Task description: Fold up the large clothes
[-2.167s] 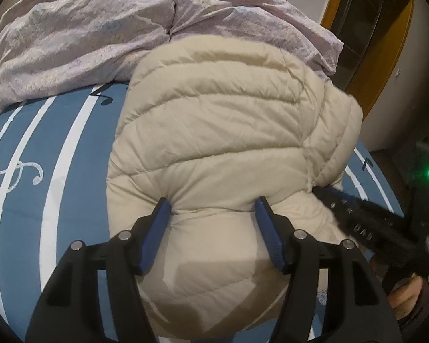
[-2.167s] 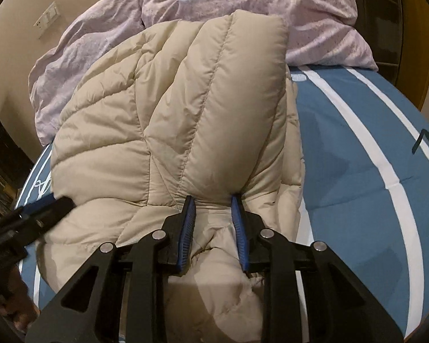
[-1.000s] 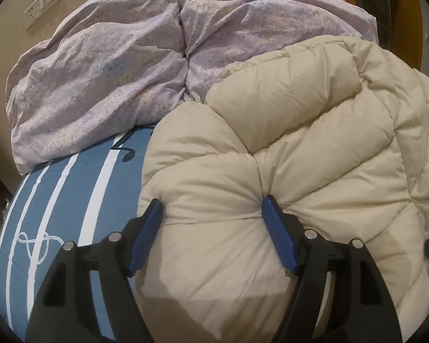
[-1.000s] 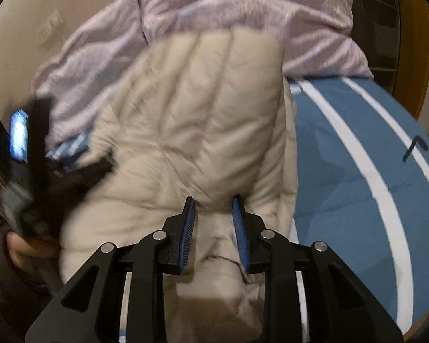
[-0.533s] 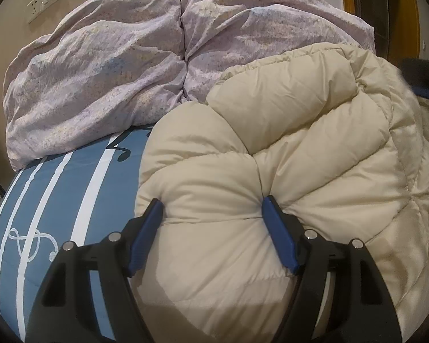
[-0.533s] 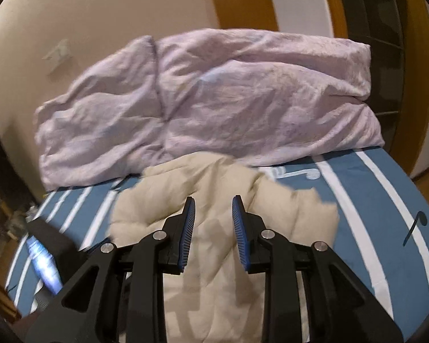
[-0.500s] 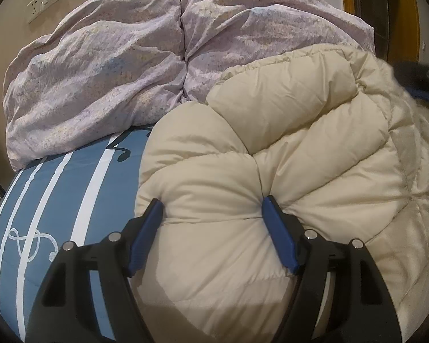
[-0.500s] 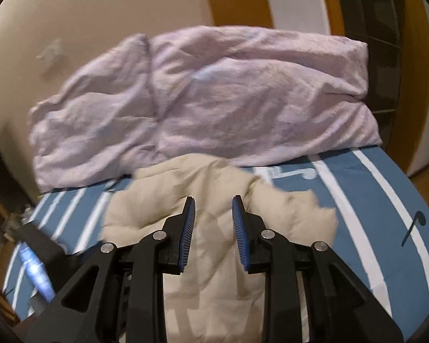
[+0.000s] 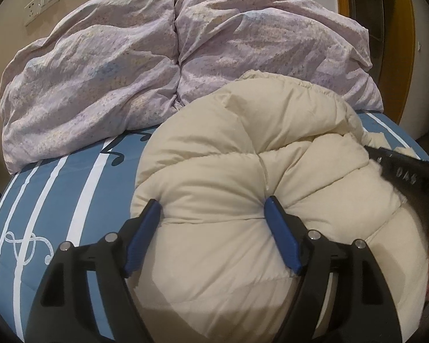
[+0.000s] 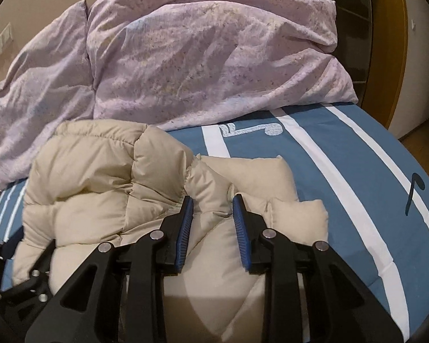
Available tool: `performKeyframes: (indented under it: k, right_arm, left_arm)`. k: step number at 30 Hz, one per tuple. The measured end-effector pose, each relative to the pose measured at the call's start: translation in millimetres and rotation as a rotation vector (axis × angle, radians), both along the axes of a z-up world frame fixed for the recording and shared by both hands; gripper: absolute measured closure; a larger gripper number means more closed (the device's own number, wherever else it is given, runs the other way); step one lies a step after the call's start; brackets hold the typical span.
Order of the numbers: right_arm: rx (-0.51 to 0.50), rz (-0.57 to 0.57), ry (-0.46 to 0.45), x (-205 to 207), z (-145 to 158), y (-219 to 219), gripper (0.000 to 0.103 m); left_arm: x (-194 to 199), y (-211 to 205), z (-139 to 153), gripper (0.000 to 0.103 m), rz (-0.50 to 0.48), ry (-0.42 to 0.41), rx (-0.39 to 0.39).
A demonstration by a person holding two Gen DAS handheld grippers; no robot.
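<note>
A cream puffer jacket (image 9: 243, 148) lies bunched on the blue striped bed. My left gripper (image 9: 211, 208) has a thick padded fold of it between its blue pads, which still dent the fabric while the jaws are opening. My right gripper (image 10: 211, 208) is shut on a narrower fold at the jacket's (image 10: 100, 171) right side. The right gripper's black body (image 9: 400, 171) shows at the right edge of the left wrist view. The left gripper's body (image 10: 20, 271) shows low on the left of the right wrist view.
A crumpled lilac duvet (image 9: 128, 57) is piled along the bed's far side, just behind the jacket. The blue sheet with white stripes (image 10: 343, 171) lies bare to the right. A wall switch plate (image 9: 43, 3) and a wooden door frame (image 9: 400, 43) stand beyond.
The right gripper has carried its fold down, so the raised part of the jacket now lies low on the bed. It has come into the left wrist view. The left gripper kept still.
</note>
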State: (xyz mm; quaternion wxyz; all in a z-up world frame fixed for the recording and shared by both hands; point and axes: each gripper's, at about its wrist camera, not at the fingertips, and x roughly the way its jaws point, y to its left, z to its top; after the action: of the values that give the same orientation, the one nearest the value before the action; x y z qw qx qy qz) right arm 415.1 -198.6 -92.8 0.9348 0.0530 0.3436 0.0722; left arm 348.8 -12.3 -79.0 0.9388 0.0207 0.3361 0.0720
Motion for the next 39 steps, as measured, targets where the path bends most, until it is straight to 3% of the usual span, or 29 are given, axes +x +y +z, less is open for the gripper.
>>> performKeyframes:
  k: [18,29,35,39]
  right_arm:
    - [-0.083,-0.011,0.063,14,-9,11,0.069]
    - [-0.059,0.000,0.106,23,-15,9,0.069]
    - [-0.050,0.000,0.107,23,-14,8,0.069]
    - [-0.044,0.000,0.106,23,-15,7,0.069]
  left_arm:
    - [0,2,-1,0.021,-0.011,-0.030,-0.013]
    - [-1,10,12,0.014,0.001,-0.005,-0.050]
    - [12,8,48,0.014,0.029,-0.047,0.027]
    - [32,2,46,0.012,0.038,-0.019,0.078]
